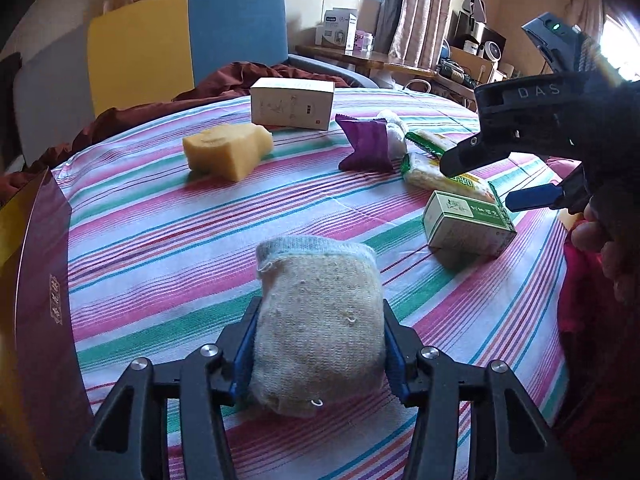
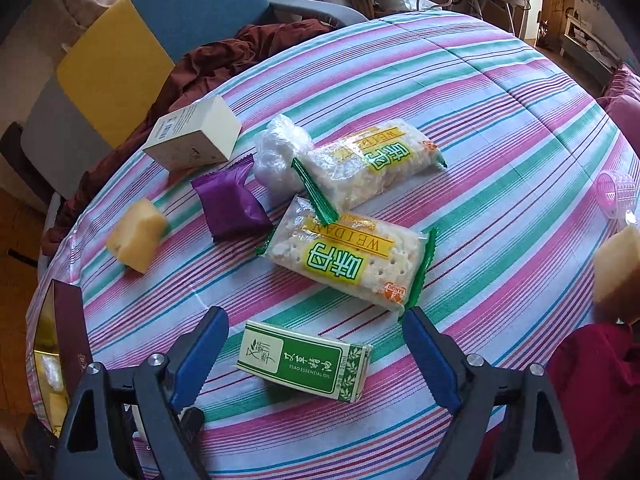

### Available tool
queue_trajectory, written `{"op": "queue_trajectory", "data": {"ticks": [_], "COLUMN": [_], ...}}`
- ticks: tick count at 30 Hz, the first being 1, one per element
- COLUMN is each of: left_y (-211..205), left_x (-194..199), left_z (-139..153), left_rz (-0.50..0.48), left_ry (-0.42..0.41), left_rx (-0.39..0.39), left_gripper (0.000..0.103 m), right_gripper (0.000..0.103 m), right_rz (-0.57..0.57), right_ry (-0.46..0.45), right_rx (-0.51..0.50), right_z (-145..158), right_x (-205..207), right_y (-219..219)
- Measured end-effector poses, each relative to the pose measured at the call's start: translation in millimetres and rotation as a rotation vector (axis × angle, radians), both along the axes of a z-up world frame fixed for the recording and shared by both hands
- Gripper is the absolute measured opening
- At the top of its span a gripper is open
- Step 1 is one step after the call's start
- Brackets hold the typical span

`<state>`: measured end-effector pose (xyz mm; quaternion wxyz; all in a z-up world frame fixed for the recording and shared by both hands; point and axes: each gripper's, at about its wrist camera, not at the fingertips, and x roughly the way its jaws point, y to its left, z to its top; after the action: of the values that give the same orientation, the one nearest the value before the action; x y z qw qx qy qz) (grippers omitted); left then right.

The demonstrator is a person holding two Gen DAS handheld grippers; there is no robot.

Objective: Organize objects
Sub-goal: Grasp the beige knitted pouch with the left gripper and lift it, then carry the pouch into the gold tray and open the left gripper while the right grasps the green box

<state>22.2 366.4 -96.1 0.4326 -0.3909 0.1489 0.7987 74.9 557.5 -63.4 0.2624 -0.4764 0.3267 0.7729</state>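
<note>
My left gripper (image 1: 318, 344) is shut on a beige knitted pouch (image 1: 316, 320) with a pale blue rim, held just above the striped cloth (image 1: 160, 240). My right gripper (image 2: 316, 344) is open, its blue pads either side of a green essential oil box (image 2: 304, 360) lying on the cloth; it also shows at the right of the left wrist view (image 1: 532, 152), above the same box (image 1: 468, 224). Two cracker packets (image 2: 348, 256) (image 2: 372, 168), a purple sachet (image 2: 230, 202), a yellow sponge (image 2: 138, 234), a white box (image 2: 192, 136) and a clear plastic bundle (image 2: 280, 152) lie beyond.
A dark maroon gift box (image 1: 40, 300) with a gold inside stands open at the left edge. A pink plastic roller (image 2: 616, 192) and another yellow sponge (image 2: 620, 272) sit at the right. A blue and yellow chair (image 1: 180, 40) and brown fabric (image 2: 208, 60) lie behind the table.
</note>
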Motion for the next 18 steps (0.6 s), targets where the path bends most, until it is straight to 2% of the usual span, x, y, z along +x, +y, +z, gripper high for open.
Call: {"op": "queue_trajectory", "data": {"ticks": [11, 13, 16, 18], "left_y": [-1, 0, 0, 0], "left_x": [0, -1, 0, 1], "left_z": [0, -1, -1, -1], "left_rz": [-0.001, -0.001, -0.001, -0.001], "left_ry": [0.000, 0.001, 0.009, 0.017], "left_rx": [0.008, 0.008, 0.005, 0.001], "left_gripper": [0.056, 0.056, 0.056, 0.056], "right_gripper": [0.091, 0.079, 0.079, 0.078], "right_rz": [0.048, 0.078, 0.125, 0.169], "right_ry": [-0.096, -0.121, -0.131, -0.096], "right_rx": [0.016, -0.001, 0.020, 0.000], "right_z": [-11, -16, -17, -17], "right_x": [-7, -11, -18, -23], "right_y": [-10, -12, -19, -24]}}
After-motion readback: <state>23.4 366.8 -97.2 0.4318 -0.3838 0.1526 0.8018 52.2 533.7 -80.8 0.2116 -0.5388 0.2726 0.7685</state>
